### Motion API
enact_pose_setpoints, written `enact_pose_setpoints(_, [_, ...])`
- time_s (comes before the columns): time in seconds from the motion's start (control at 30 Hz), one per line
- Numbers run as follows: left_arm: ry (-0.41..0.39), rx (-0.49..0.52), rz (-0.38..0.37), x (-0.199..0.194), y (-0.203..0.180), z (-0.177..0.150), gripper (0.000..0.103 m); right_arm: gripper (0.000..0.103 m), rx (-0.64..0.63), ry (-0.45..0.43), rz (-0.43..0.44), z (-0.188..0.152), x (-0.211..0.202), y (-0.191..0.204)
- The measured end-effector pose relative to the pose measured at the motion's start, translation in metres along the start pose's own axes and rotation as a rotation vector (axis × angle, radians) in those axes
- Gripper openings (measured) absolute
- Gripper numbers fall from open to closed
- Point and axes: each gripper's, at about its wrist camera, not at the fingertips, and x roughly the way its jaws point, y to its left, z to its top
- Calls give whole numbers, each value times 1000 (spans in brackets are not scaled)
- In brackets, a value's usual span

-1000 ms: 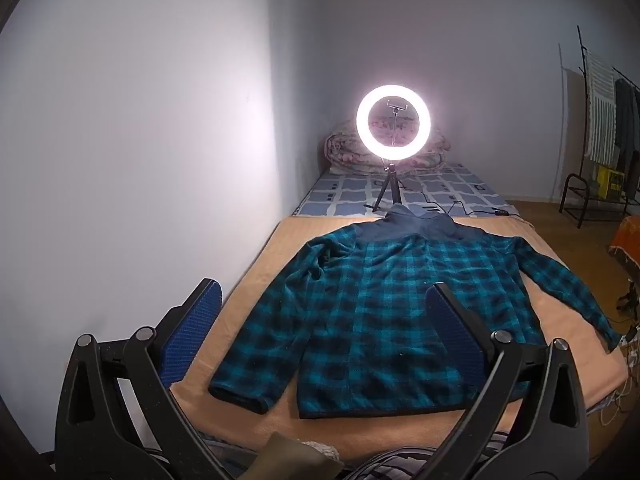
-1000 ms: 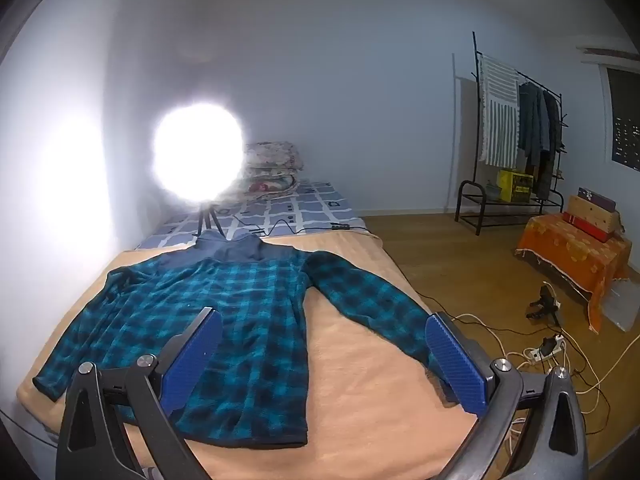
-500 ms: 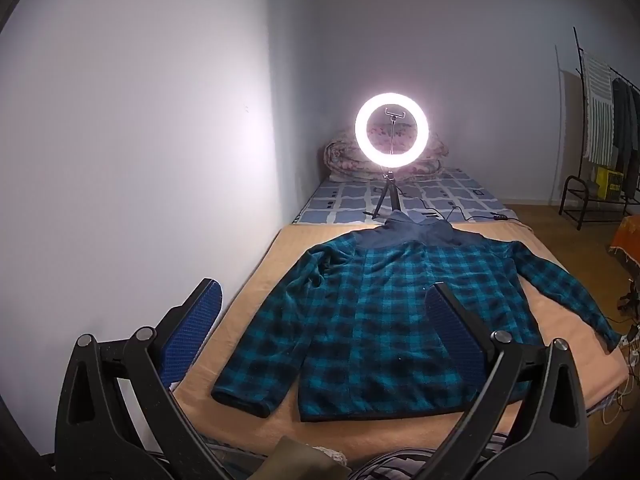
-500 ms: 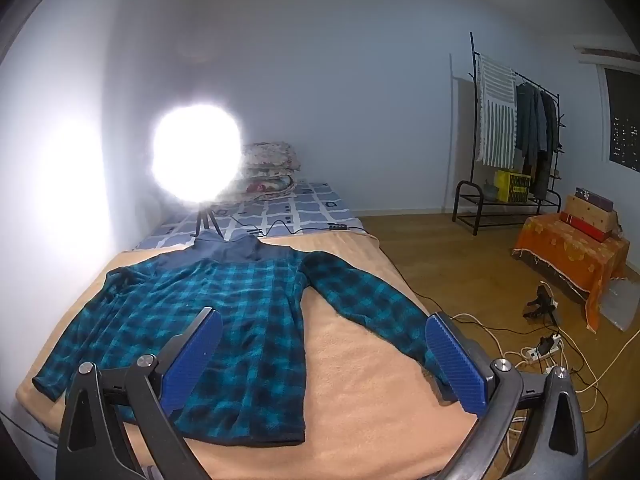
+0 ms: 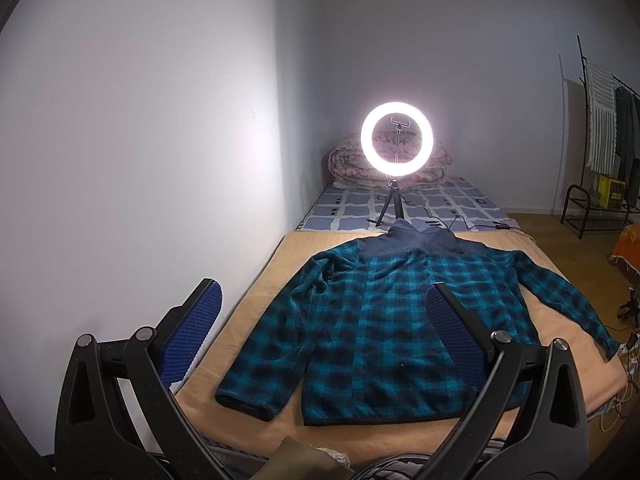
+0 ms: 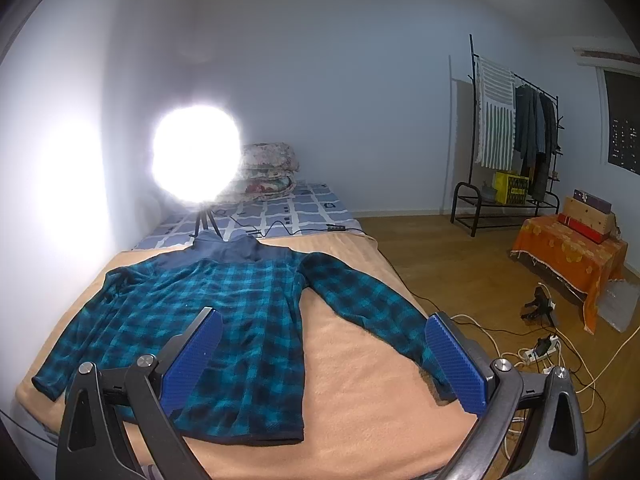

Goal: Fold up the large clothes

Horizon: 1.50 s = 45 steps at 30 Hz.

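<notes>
A teal and black plaid fleece jacket with a grey-blue collar lies flat on the peach blanket, sleeves spread to both sides, hem toward me. My left gripper hovers open above the near end of the bed, over the jacket's left half, holding nothing. My right gripper is open too, above the bare blanket between the jacket's body and its right sleeve. Neither gripper touches the cloth.
A lit ring light on a small tripod stands behind the collar, its cable trailing over the checked sheet. A rolled quilt lies at the far end. Wall on the left. Clothes rack, orange-covered box and floor cables on the right.
Both grippers have drawn back and risen slightly, so the jacket sits a little lower and farther in each view. The jacket has not moved. Both pairs of fingers stay open.
</notes>
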Motion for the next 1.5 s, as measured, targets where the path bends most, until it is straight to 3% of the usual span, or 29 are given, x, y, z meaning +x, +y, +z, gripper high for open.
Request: enact_pose_setpoints(1.5, [-22,-3,2,-11,5,8,103,103,-29,-1,16,6,-1,11])
